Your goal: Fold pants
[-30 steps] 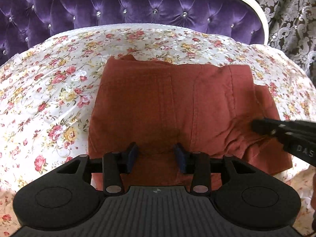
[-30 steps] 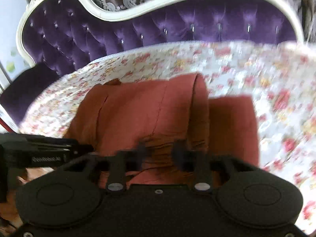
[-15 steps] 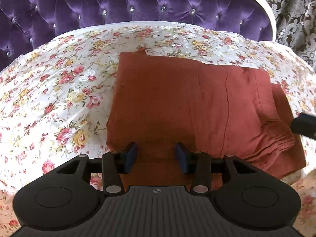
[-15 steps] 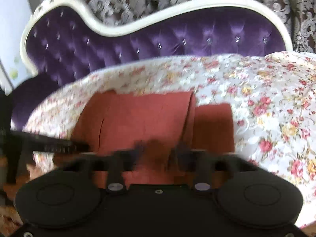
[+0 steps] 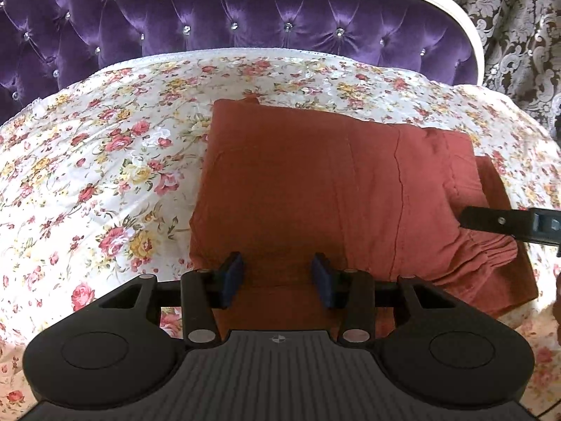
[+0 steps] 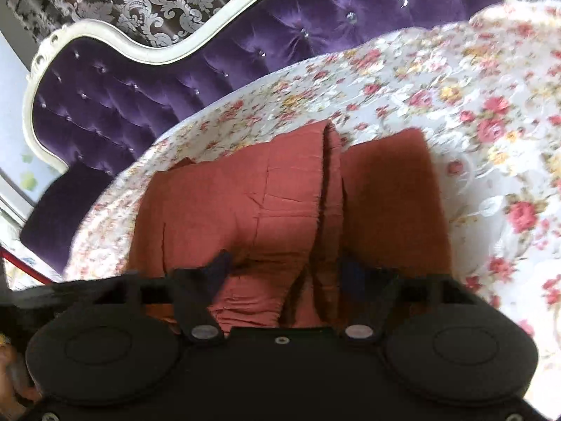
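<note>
Here the rust-red pants (image 5: 315,189) are seen folded into a compact block on the floral bedspread (image 5: 87,161), in front of the tufted purple headboard (image 5: 245,24). The block's long axis runs left to right across the left wrist view, with the gathered waistband end (image 5: 491,249) at the right and a lower layer (image 5: 498,189) left poking out beyond it.

The left gripper (image 5: 277,277) is held just over the near edge of the block, its blue pads (image 5: 231,273) spread wide with nothing between them. The right gripper (image 6: 284,270) is likewise held wide apart and empty (its view is motion-blurred, so contact cannot be judged), straddling the raised fold ridge (image 6: 329,182) near the waistband end.

The uneven end lies toward the right gripper, which is judged the nearer one for any last tidying; the fold itself appears essentially done. A tug there could be expected to drag the upper layers askew.
</note>
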